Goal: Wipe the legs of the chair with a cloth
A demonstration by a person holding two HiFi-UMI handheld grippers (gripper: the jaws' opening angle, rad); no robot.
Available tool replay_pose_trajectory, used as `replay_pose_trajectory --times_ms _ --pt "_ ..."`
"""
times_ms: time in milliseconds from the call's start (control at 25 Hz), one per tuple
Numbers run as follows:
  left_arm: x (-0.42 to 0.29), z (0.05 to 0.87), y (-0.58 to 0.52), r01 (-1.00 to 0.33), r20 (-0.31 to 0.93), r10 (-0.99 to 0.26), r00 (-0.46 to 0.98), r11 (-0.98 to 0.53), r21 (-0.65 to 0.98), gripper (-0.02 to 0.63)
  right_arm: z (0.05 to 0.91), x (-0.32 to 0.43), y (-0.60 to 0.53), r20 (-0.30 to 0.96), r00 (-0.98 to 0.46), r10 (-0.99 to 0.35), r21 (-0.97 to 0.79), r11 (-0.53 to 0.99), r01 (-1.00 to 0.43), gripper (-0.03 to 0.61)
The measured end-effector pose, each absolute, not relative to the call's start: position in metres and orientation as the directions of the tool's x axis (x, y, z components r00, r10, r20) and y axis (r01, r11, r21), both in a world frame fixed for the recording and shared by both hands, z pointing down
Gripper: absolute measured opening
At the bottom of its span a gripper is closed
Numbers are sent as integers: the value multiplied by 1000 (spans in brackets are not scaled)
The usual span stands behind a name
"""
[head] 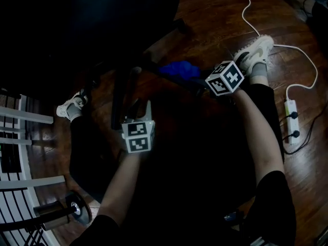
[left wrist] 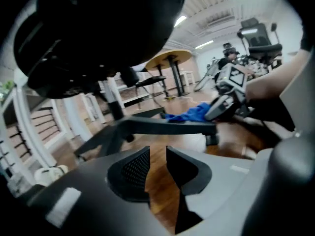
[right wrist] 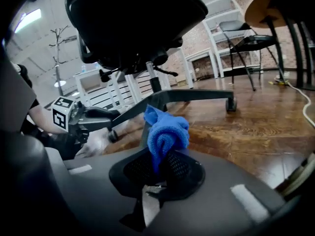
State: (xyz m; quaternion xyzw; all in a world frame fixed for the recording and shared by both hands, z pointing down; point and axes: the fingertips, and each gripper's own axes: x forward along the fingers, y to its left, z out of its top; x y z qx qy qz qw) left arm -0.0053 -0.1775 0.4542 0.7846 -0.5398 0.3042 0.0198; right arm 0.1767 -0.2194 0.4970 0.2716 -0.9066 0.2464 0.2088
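Observation:
A black office chair (head: 102,19) stands on the wooden floor, with its star base of dark legs (left wrist: 162,126) spread low. My right gripper (right wrist: 160,167) is shut on a bunched blue cloth (right wrist: 166,134), held close to a chair leg (right wrist: 189,96) that ends in a caster (right wrist: 230,104). In the head view the cloth (head: 179,69) lies against the base, just ahead of the right gripper (head: 200,84). My left gripper (left wrist: 157,154) is open with only floor between its fingers. It hovers beside another leg (head: 119,101), short of touching it.
A white power strip (head: 291,121) and its cable (head: 250,12) lie on the floor at the right. The person's shoes (head: 254,53) flank the chair base. White railings (head: 20,137) stand at the left. A round table (left wrist: 170,58) and further chairs stand beyond.

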Motion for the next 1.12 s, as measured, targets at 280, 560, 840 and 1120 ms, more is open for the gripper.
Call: replay_pose_trajectory --times_ms 280,560,840,1120 --pt "-146 502 -222 -847 688 -725 -21 -352 -397 230 523 175 -243 594 -677 -435 -463 504 -729 44" --pt "-156 528 -222 -903 729 -678 91 -366 -228 161 532 178 -234 565 -741 -363 -728 204 -655 35" --pt "-150 519 -216 -907 713 -691 116 -366 -207 150 529 178 -219 549 -791 -270 -805 85 -587 34" --pt "-144 520 -208 -899 712 -686 152 -395 -189 147 527 186 -194 512 -804 -302 -841 17 -541 34"
